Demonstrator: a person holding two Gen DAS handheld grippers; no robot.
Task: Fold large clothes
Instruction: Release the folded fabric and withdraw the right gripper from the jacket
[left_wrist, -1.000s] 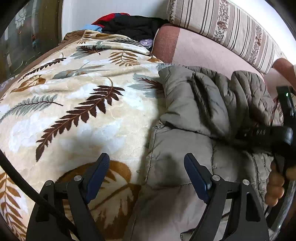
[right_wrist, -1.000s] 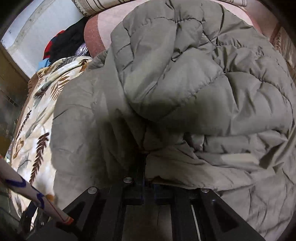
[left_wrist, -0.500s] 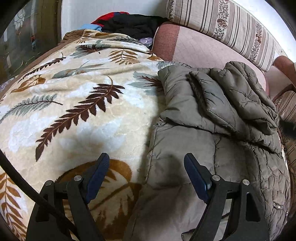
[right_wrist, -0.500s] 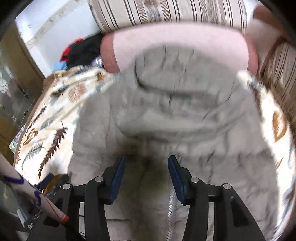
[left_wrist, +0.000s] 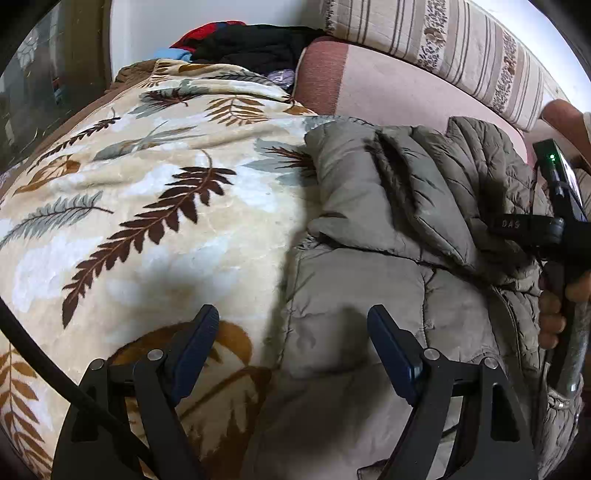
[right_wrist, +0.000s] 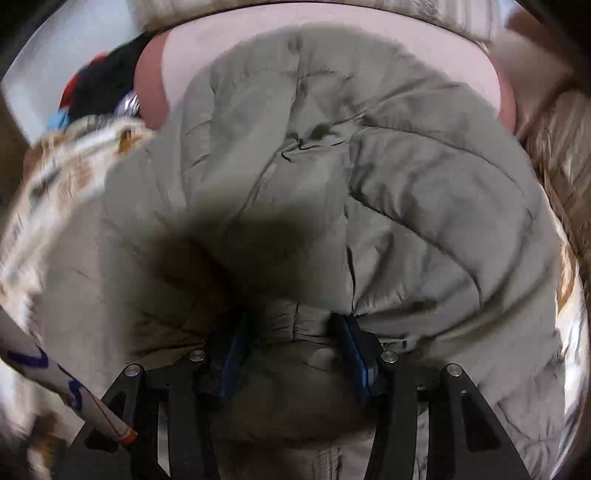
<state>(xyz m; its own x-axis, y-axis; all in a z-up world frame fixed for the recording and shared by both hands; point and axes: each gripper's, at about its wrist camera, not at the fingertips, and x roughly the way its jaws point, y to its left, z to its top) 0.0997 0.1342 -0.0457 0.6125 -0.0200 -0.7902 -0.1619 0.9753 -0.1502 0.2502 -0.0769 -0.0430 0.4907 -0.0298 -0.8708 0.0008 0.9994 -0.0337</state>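
An olive-grey quilted puffer jacket (left_wrist: 388, 221) lies on a leaf-patterned blanket (left_wrist: 147, 206), its upper part folded over the body. My left gripper (left_wrist: 291, 332) is open and empty, hovering over the jacket's left edge where it meets the blanket. My right gripper (right_wrist: 291, 332) is open, its blue pads (right_wrist: 354, 350) pushed into the jacket's folds (right_wrist: 332, 184) with fabric between them. The right gripper's body also shows at the right edge of the left wrist view (left_wrist: 554, 229), held by a hand.
A pink sofa back (left_wrist: 388, 85) and a striped cushion (left_wrist: 443, 48) stand behind the jacket. A pile of dark and red clothes (left_wrist: 251, 40) lies at the far end. A white and blue patterned stick (right_wrist: 66, 391) crosses the lower left of the right wrist view.
My right gripper let go of the jacket fold, opened, pulled back, then moved down into the jacket again. The folded part settled flatter. My left gripper has not moved.
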